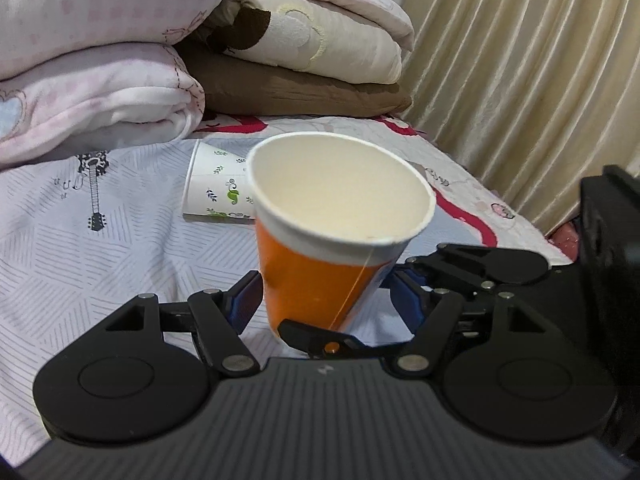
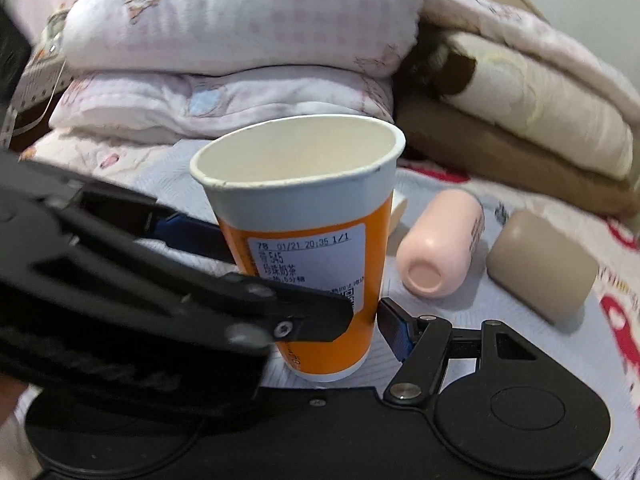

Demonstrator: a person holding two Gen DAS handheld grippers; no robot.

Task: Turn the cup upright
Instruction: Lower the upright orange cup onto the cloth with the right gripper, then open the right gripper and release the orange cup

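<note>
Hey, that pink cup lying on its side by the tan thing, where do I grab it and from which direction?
Take the pink cup across the middle of its wall, coming from above with one finger on each side. It lies on its side, dimpled base toward the camera and mouth facing away, so the rim looks hard to reach. Mind the tan object close on its right.

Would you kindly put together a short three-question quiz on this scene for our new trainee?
1. True or false: the orange-and-white paper cup has its open mouth facing up.
2. In the left wrist view, what lies on its side behind that cup? A) a white paper cup with leaf print B) a glass bottle C) a metal spoon
3. Fill in: in the right wrist view, the smooth pink cup and the smooth beige cup both lie on their ____.
Key: 1 true; 2 A; 3 sides.
</note>
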